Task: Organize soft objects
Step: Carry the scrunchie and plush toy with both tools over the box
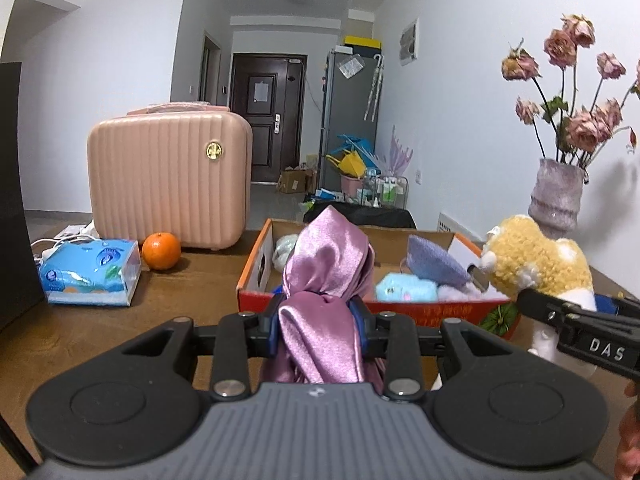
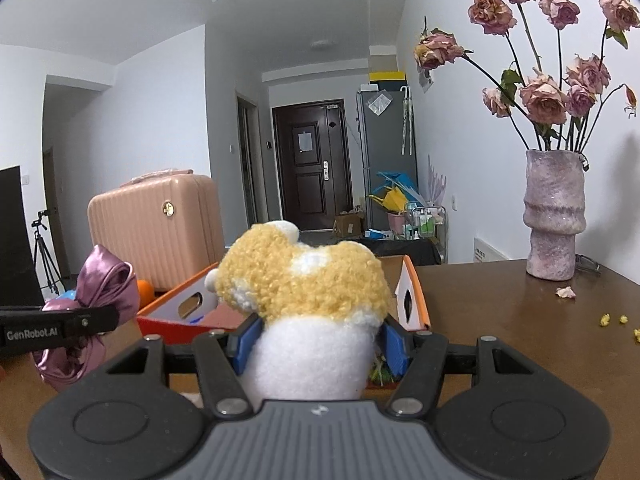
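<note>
My left gripper is shut on a bunched purple satin cloth, held above the brown table just in front of an orange cardboard box. The same purple satin cloth shows at the left of the right wrist view. My right gripper is shut on a yellow-and-white plush toy, which also appears as the plush toy at the right of the left wrist view, near the box's right end. Inside the box lie a light blue plush, a lavender knit piece and a pale fluffy item.
A pink suitcase, an orange and a blue tissue pack stand left of the box. A vase of dried roses stands at the table's back right, with petals and yellow crumbs nearby. A dark panel borders the left.
</note>
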Demonstrator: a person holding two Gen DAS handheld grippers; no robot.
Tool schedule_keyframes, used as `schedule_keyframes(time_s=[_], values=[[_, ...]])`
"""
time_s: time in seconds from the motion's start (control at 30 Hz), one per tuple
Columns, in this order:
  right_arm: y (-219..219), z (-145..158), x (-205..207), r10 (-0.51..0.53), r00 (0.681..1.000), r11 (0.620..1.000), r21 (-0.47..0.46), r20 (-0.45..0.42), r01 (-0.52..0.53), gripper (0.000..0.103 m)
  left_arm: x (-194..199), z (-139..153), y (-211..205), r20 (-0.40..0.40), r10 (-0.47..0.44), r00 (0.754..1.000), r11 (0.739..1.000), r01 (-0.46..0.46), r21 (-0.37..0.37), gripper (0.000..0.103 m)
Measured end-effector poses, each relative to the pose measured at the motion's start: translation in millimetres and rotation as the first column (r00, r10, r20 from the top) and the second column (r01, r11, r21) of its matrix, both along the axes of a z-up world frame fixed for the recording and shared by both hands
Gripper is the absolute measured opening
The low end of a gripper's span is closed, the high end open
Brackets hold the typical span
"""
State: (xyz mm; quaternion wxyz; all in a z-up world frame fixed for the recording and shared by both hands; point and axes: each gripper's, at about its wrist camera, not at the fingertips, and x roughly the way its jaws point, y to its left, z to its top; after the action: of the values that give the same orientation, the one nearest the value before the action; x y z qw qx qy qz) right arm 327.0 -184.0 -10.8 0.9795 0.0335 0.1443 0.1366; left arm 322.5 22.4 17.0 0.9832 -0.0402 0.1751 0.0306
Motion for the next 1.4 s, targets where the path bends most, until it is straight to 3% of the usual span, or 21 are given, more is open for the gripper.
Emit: schedule_keyframes(time_s=[0.37,1.4], values=[[21,5,34,0.009,0.999,1.000,-0.009,0.031,-0.009,0.060,37,10,6,0.023,0.020,1.000,0.999,-0.020,-0.029,0.034],[59,-2,129,0.064,0.998,0.996,-0.069,-0.010,-0.064,0.061,129,4,22,0.013,0.016,1.000,1.000,-0.015,-0.018,0.034]])
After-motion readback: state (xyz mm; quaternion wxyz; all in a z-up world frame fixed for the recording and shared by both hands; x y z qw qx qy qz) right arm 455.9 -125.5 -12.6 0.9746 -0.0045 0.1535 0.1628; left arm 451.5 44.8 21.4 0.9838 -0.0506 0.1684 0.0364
